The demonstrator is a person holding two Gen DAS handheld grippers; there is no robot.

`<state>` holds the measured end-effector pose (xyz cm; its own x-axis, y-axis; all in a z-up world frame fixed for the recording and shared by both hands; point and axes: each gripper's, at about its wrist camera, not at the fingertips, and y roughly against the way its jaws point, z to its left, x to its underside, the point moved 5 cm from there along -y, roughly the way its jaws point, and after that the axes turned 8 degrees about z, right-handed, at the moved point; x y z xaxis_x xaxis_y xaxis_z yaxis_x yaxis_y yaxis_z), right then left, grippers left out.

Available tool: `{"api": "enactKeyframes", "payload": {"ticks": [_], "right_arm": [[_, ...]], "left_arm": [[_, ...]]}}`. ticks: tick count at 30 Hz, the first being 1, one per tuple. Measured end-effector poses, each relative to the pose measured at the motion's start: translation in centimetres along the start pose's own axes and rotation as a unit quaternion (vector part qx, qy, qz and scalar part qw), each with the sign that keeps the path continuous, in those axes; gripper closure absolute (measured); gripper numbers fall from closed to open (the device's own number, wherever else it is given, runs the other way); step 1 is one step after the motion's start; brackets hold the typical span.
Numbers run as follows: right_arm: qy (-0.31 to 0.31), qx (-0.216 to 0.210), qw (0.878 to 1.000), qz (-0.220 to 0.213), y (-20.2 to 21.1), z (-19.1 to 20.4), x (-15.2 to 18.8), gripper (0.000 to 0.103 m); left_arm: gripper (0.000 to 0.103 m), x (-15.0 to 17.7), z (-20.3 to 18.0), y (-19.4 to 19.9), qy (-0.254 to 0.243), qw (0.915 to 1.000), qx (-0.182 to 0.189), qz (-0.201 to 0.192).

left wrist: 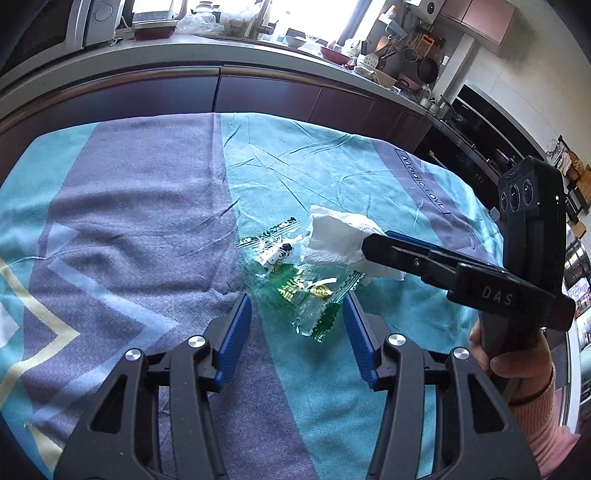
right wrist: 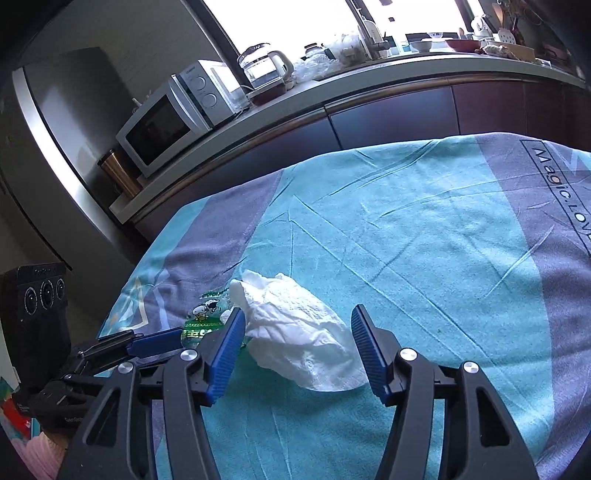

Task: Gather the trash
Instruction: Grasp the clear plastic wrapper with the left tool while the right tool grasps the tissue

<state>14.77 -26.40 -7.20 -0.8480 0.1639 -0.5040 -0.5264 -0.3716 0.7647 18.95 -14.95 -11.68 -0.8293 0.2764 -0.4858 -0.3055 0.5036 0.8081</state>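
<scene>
On the cloth-covered surface (right wrist: pixel 424 229) a crumpled white tissue (right wrist: pixel 295 328) lies between the spread fingers of the right tool (right wrist: pixel 297 326), untouched. Just beside it, a clear green wrapper (left wrist: pixel 295 280) lies right ahead of the left tool (left wrist: pixel 297 314), also released and gripping nothing.

Bright window (right wrist: pixel 295 22) behind kitchen counter (right wrist: pixel 406 70) w/ microwave (right wrist: pixel 162 129).

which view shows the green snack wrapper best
The left wrist view: the green snack wrapper lies nearly whole on the cloth ahead of the open left gripper. In the right wrist view only a part shows, cut off by a blue finger and the crumpled white tissue.
</scene>
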Motion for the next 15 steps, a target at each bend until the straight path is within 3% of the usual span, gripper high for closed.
{"api": "enactKeyframes", "payload": {"ticks": [4, 6, 8, 9, 15], "right_arm": [[-0.007, -0.01, 1.0, -0.003, 0.2, -0.3, 0.1, 0.046], [-0.01, -0.021, 1.0, 0.002, 0.1, -0.4, 0.1, 0.06], [-0.014, -0.031, 0.999, 0.005, 0.0, -0.5, 0.1, 0.066], [-0.015, -0.036, 0.999, 0.006, 0.0, -0.6, 0.1, 0.074], [-0.013, -0.045, 0.999, -0.001, 0.4, -0.5, 0.2, 0.084]], "left_arm": [[0.067, -0.3, 0.1, -0.6, 0.007, 0.9999, 0.009, 0.005], [0.069, -0.3, -0.1, -0.8, 0.008, 0.9999, 0.012, 0.006], [0.079, -0.3, -0.2, -1.0, 0.009, 0.9998, 0.015, 0.008], [0.083, -0.3, -0.3, -1.1, 0.009, 0.9998, 0.016, 0.01], [0.1, -0.2, -0.4, -1.2, 0.01, 0.9998, 0.017, 0.008]]}}
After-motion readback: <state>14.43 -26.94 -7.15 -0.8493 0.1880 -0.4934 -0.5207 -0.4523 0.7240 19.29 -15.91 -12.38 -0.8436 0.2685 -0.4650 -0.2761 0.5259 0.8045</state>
